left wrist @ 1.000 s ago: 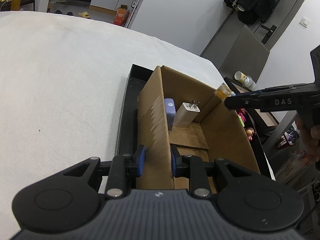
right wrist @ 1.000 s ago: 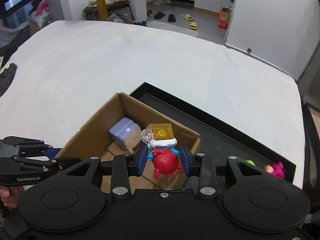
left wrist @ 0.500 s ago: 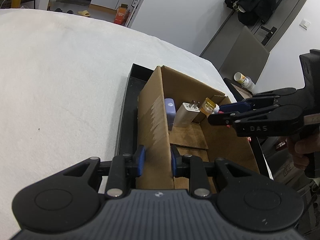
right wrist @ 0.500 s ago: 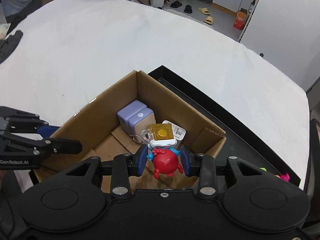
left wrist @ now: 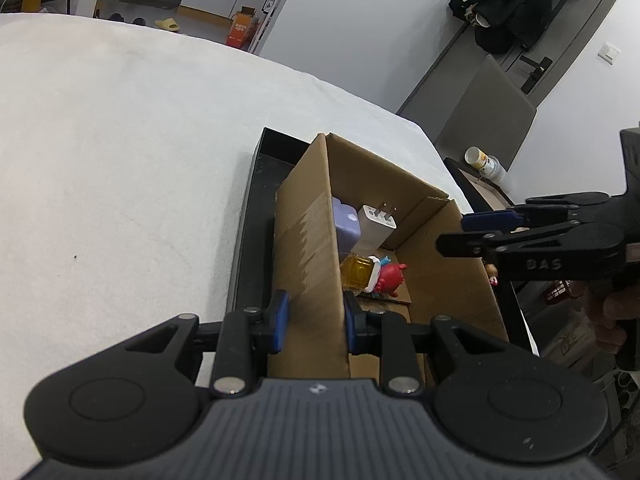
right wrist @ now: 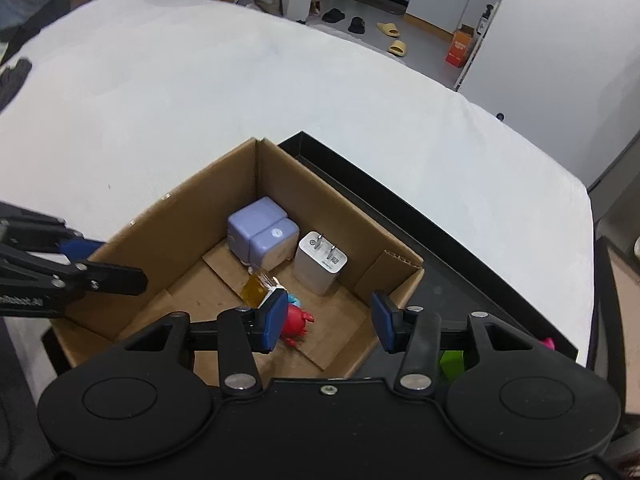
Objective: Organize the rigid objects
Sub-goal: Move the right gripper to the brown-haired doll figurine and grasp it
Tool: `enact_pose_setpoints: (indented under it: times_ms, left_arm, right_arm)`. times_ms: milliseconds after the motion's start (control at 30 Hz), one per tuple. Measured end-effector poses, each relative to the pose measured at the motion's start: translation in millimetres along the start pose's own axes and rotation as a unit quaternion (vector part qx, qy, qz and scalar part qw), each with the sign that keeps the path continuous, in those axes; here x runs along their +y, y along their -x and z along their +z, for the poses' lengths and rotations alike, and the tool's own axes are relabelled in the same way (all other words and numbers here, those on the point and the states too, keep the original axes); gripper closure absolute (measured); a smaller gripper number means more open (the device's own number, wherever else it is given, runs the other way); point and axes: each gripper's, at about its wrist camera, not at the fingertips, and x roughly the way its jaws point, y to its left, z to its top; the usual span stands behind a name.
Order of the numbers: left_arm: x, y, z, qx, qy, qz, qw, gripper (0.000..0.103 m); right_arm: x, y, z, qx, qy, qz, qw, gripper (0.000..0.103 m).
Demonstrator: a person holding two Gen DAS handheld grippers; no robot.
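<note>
In the left wrist view, the left gripper sits at lower centre, its two blue pads clamped on either side of the near wall of the cardboard box, one pad outside and one inside. The box stands in a black tray on the white tabletop, which fills the left half of the frame. Inside the box, at its far end, a lavender block leans against the left wall with a white plug adapter just beside it, prongs pointing up. Nearer the camera, a red toy figure with a yellow cube top lies on its side on the box floor, close to the left wall. At the right edge the right gripper reaches in above the box's right wall, fingers apart and holding nothing.

In the right wrist view, the right gripper spreads wide across the lower middle of the frame, nothing between its blue pads. Below it the open cardboard box shows the lavender block toward the back corner, the white plug adapter touching its right side, and the red toy figure lying on the box floor, partly hidden behind the left pad. The left gripper enters from the left edge, gripping the box's left wall. The black tray runs along the right of the box, with a green and a pink item barely visible at its lower right end.
</note>
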Motion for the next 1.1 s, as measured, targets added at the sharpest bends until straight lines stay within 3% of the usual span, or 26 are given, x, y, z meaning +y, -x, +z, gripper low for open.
enact_pose_setpoints:
  times_ms: [267,867,1100]
  left_arm:
    - [-0.8,0.2,0.2,0.0,0.0,0.001,1.0,0.078]
    - [-4.2,1.6,0.2,-0.001,-0.005,0.006,1.0,0.078]
    - [-3.9,1.5,0.0,-0.002,-0.003,0.008,1.0,0.078]
  right_arm:
    - [-26.3,14.0,-6.8,-0.008,-0.058,0.008,0.998,0.057]
    - [-69.5,13.7,-46.4,0.012,-0.126,-0.014,0.992,0.056]
    - [-88.3,6.4,-70.7,0.028,-0.141,-0.034,0.989,0.049]
